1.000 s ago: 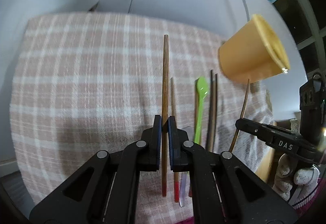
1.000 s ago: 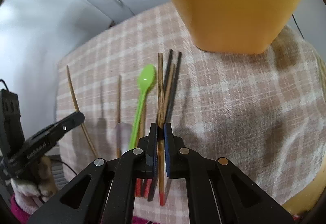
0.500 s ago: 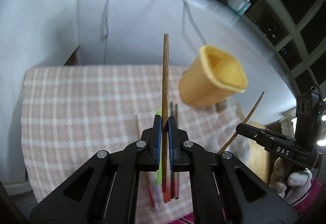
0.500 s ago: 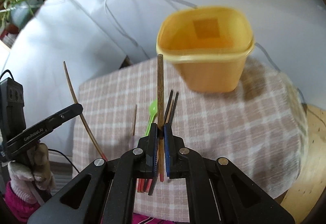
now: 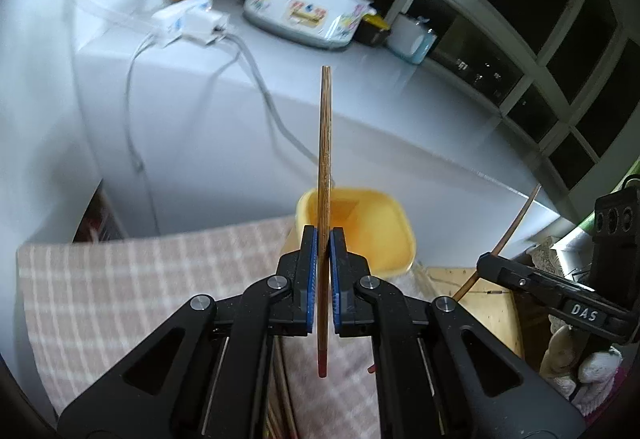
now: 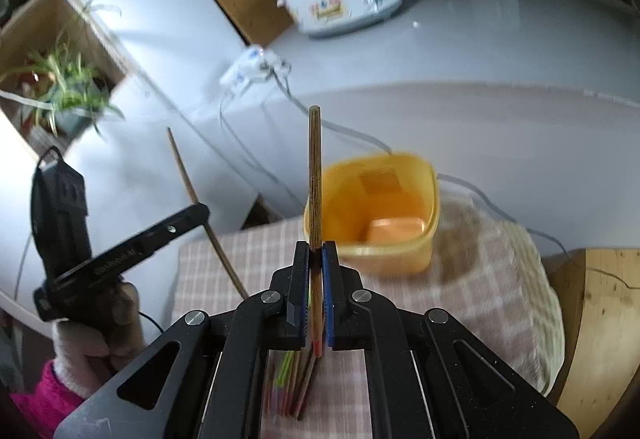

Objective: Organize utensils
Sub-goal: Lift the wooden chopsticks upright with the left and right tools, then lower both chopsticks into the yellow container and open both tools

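Both grippers pinching one chopstick each, raised short of the yellow tub.

Left gripper (image 5: 324, 275) clamps a chopstick (image 5: 324, 175) mid-shaft; right gripper (image 6: 316, 279) clamps a second chopstick (image 6: 315, 175) likewise, apparently for tip-first dropping. Yellow tub (image 6: 416, 251) beyond both: only a pale block visible inside. Remaining utensils (image 6: 294, 387) lie on the checked cloth (image 6: 440, 303) nearer than the tub.

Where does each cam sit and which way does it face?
Left wrist: on the left gripper, looking down its fingers at a held chopstick, yellow tub and counter; right gripper at right.
Right wrist: on the right gripper, same setup with its own chopstick; left gripper and gloved hand at left.
Shared: tub, checked cloth, cooker.
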`<state>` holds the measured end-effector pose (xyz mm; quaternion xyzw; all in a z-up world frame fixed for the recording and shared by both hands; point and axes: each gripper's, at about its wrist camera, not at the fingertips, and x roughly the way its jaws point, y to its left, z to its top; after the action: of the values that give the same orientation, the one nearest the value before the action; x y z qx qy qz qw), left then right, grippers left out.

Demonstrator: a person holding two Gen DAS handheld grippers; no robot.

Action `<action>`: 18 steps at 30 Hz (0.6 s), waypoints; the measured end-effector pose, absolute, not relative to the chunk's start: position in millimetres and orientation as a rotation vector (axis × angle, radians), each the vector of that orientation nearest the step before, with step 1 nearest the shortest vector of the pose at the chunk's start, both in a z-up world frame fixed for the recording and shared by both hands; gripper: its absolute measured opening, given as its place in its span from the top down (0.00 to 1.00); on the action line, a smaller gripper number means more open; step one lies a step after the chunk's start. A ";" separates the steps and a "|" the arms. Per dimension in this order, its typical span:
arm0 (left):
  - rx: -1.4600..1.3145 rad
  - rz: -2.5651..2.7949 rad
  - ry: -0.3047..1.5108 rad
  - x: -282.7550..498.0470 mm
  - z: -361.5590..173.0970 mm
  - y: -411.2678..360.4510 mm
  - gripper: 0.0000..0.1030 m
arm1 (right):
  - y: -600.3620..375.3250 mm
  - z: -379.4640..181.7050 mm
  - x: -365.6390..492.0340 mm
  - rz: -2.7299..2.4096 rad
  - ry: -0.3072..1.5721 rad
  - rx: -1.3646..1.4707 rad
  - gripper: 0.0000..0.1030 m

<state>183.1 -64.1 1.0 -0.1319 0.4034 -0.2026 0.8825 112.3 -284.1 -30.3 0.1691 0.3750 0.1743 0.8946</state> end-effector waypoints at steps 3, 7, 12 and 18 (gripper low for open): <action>-0.273 -0.430 0.812 198.4 11.1 -72.3 0.96 | -295.0 -20.3 119.5 0.355 0.744 0.361 0.95; -0.274 -0.427 0.789 216.9 17.3 -79.9 0.96 | -309.5 -8.1 131.2 0.338 0.696 0.377 0.95; -0.276 -0.417 0.769 241.1 20.1 -91.9 0.96 | -319.1 4.1 148.6 0.320 0.641 0.372 0.95; -0.269 -0.390 0.787 266.1 0.6 -108.1 0.96 | -319.5 -5.1 179.2 0.283 0.643 0.328 0.95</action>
<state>266.1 -108.1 0.6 -0.1299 0.3799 -0.1881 0.8963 179.2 -319.5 -5.1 0.1601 0.3134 0.1381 0.9258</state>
